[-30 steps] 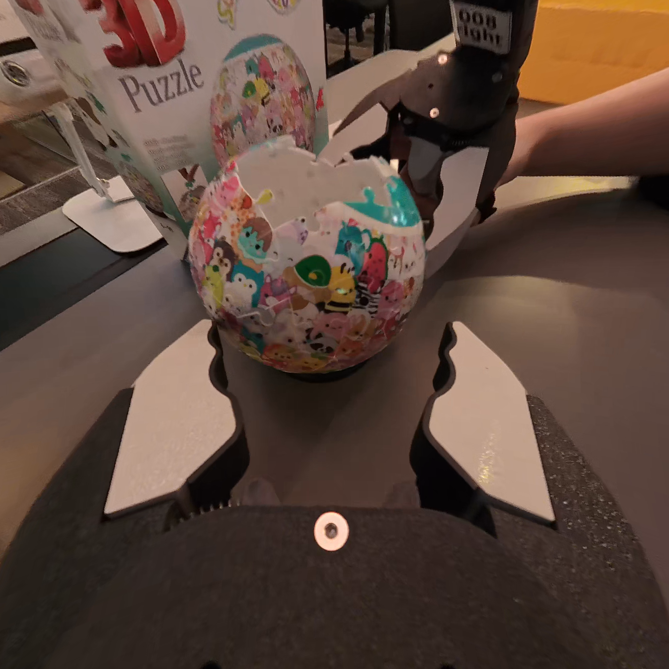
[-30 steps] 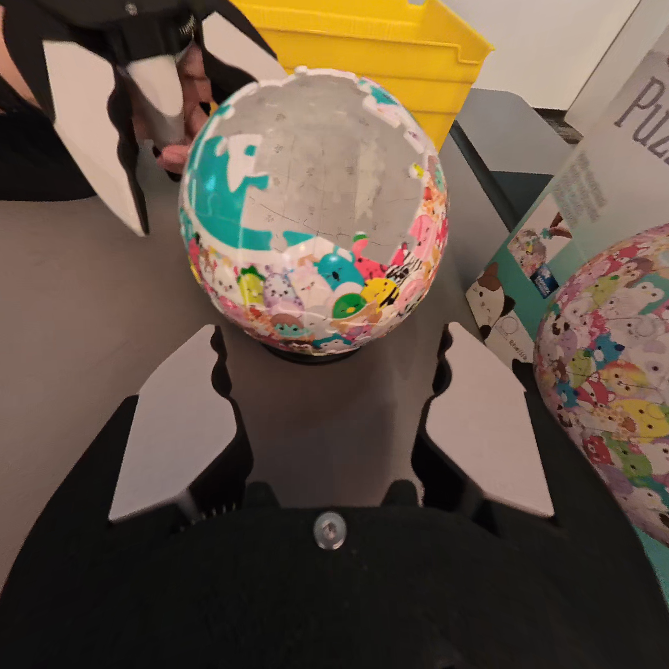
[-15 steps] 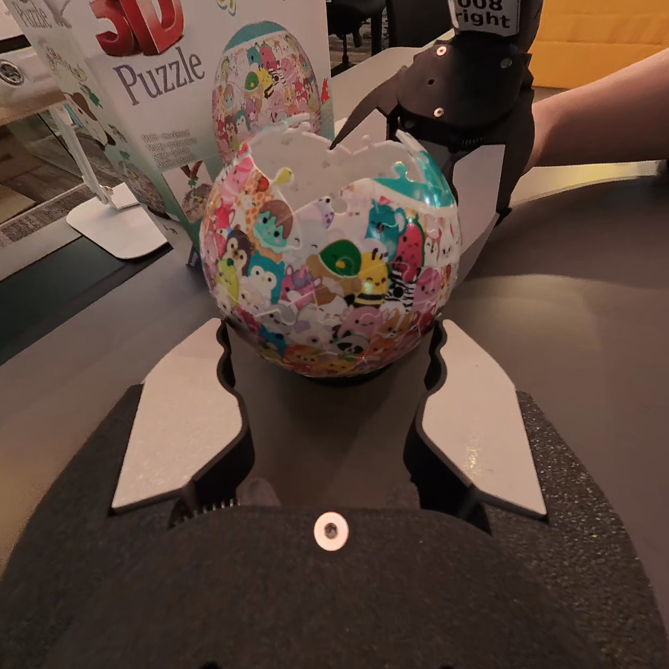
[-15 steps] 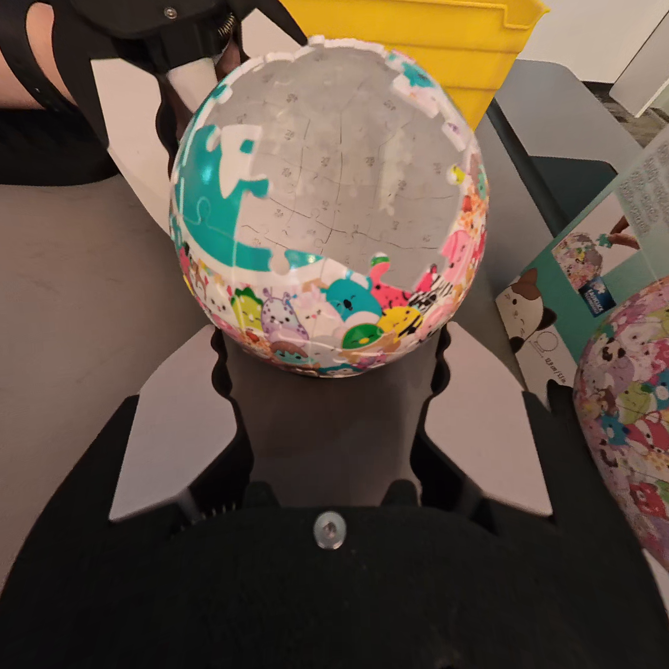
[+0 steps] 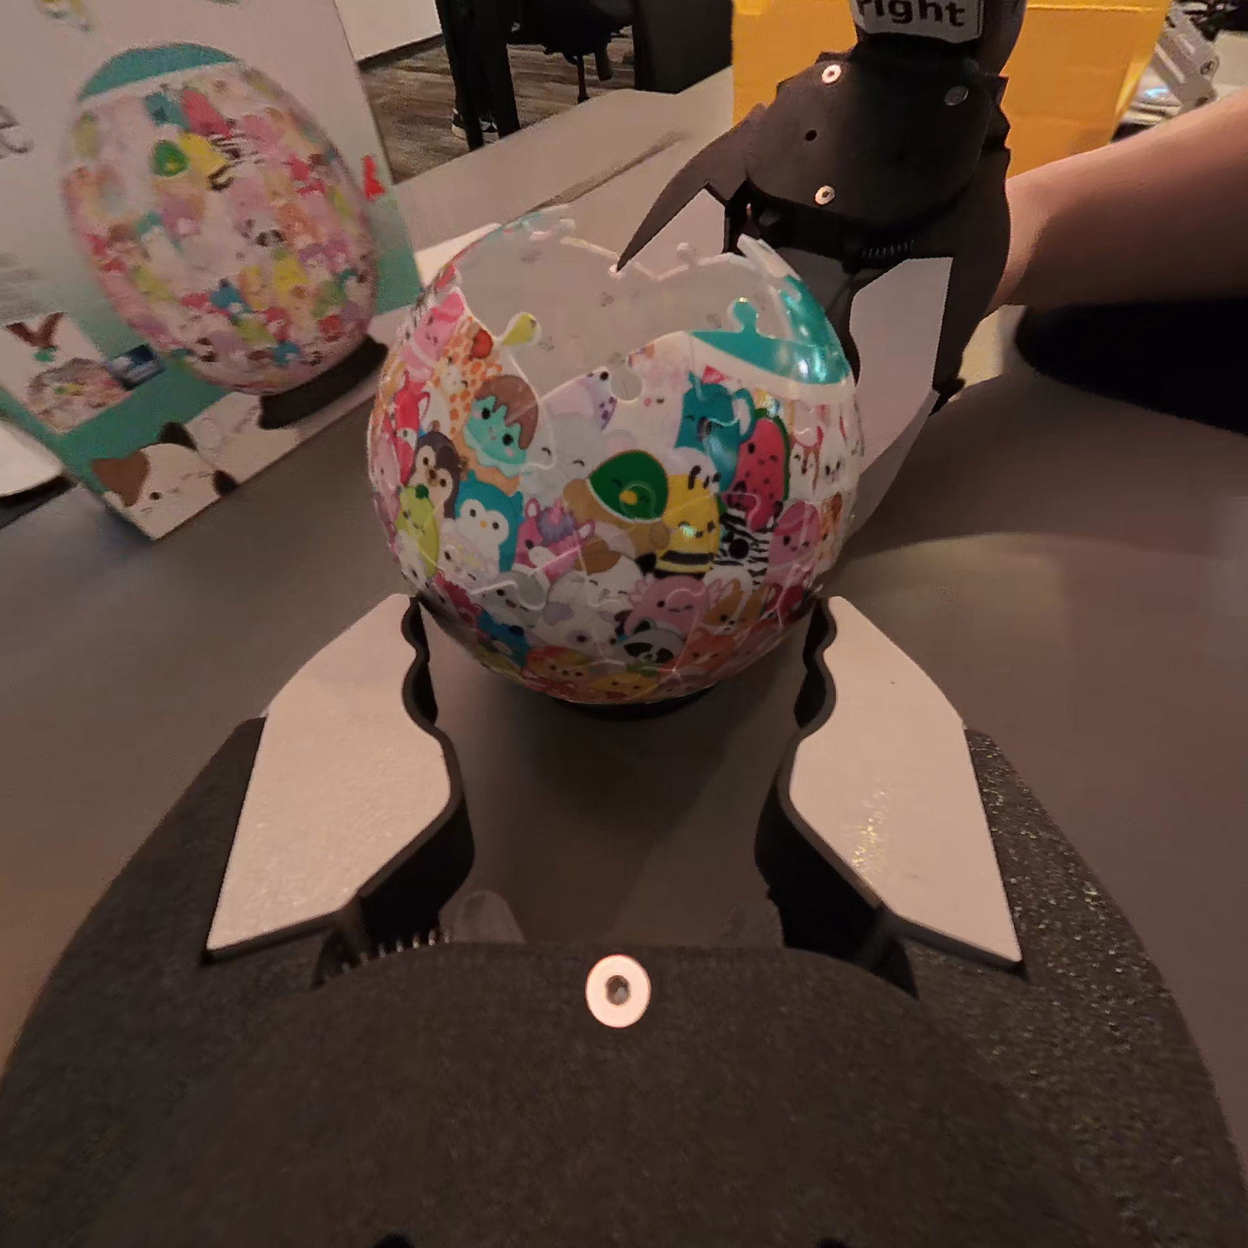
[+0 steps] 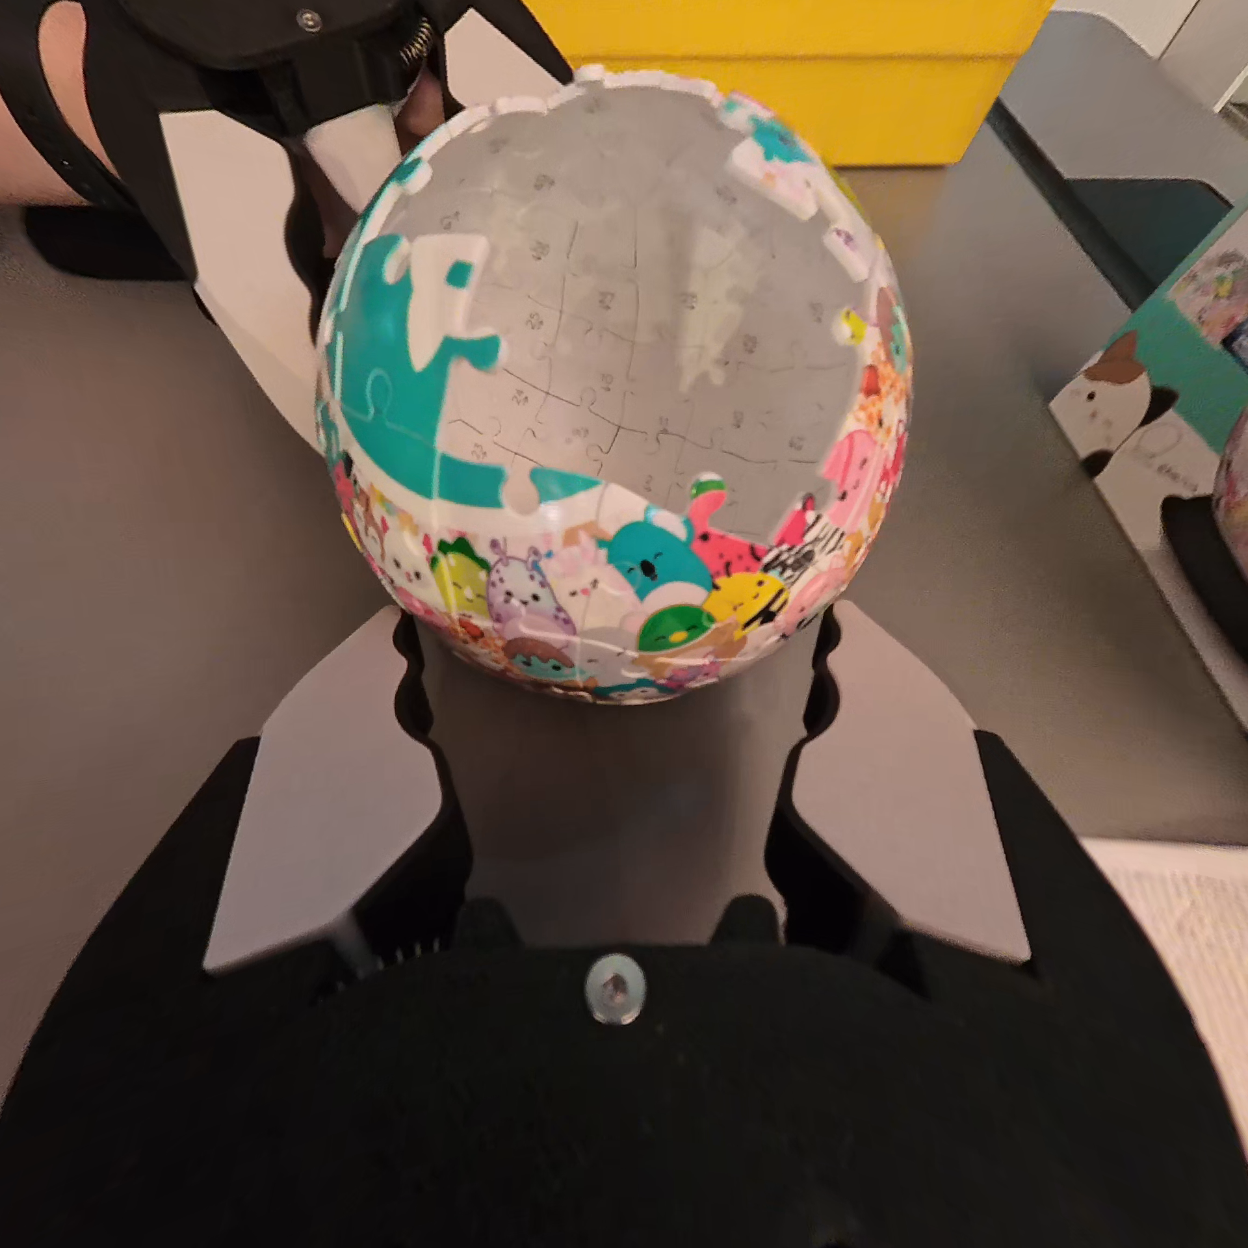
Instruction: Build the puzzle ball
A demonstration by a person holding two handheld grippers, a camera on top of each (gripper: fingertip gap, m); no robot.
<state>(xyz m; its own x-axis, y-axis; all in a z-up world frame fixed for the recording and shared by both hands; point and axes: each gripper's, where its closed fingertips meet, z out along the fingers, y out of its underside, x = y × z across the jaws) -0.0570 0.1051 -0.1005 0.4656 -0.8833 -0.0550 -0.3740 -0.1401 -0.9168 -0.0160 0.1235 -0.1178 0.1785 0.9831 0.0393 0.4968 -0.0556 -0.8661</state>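
The puzzle ball (image 5: 608,513) stands on a black ring stand (image 5: 628,706) on the grey table. Its lower part is covered in colourful cartoon animals, with some teal pieces near the top. The top is open and shows the white insides of the pieces (image 6: 648,324). My left gripper (image 5: 616,608) is open, its fingertips flanking the ball's lower half. My right gripper (image 6: 614,618) is open too and flanks the ball from the opposite side. It also shows behind the ball in the left wrist view (image 5: 864,169). Whether any finger touches the ball I cannot tell.
The puzzle's printed box (image 5: 202,270) stands left of the ball, and shows in the right wrist view (image 6: 1161,405). A yellow bin (image 6: 776,81) sits at the table's far side. A white printed sheet (image 6: 1182,979) lies at the right. A person's forearm (image 5: 1114,223) reaches in.
Both grippers have moved in toward the ball from opposite sides, so it now sits between each pair of fingertips. Both stayed open. The ball has not moved.
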